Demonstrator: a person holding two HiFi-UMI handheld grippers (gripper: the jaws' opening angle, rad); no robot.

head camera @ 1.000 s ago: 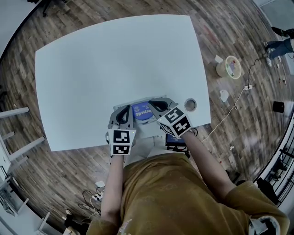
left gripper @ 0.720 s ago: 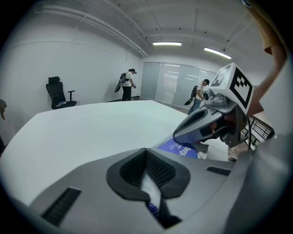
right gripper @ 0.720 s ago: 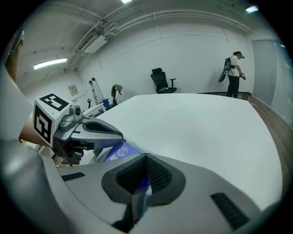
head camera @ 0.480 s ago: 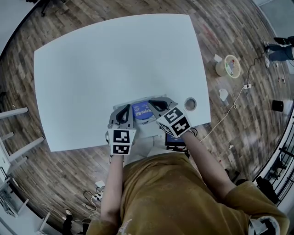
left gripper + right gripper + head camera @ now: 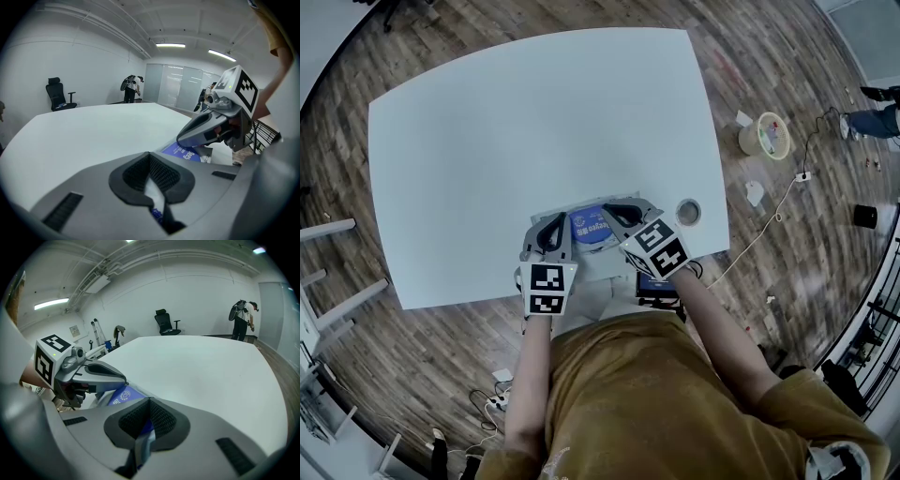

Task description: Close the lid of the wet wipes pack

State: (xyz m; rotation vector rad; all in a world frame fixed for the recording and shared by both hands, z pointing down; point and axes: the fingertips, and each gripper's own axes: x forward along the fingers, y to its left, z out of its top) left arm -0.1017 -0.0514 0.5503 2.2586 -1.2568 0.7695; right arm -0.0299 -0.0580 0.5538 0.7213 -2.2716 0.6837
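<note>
**Entry: wet wipes pack, held at both ends, near edge of desk**

Item. We record one wet wipes pack (image 5: 591, 226) lying flat on the white desk (image 5: 534, 122), close to its near edge, directly in front of the person. It sits between the two grippers.

Left gripper (image 5: 151, 185). The pads are drawn together on a thin white-and-blue sliver. We take this for the pack's left end.

Right gripper (image 5: 146, 425). The pads are likewise closed to a narrow slit on a blue-and-pale strip. We take this for the pack's right end.

Lid. No view tells us whether the flap stands open or already lies down. The grippers cover much of the pack's top.

Step in hand. We judge this to be the steadying stage, with the pack pinned at both ends and the closing not yet made. The next move would call for one gripper to let go, come over the flap and press it flat. The other would hold the pack against sliding off the edge.

Markings. The blue label (image 5: 123, 396) carries white print and a round emblem, both too small and skewed to read. No brand can be made out.
</note>
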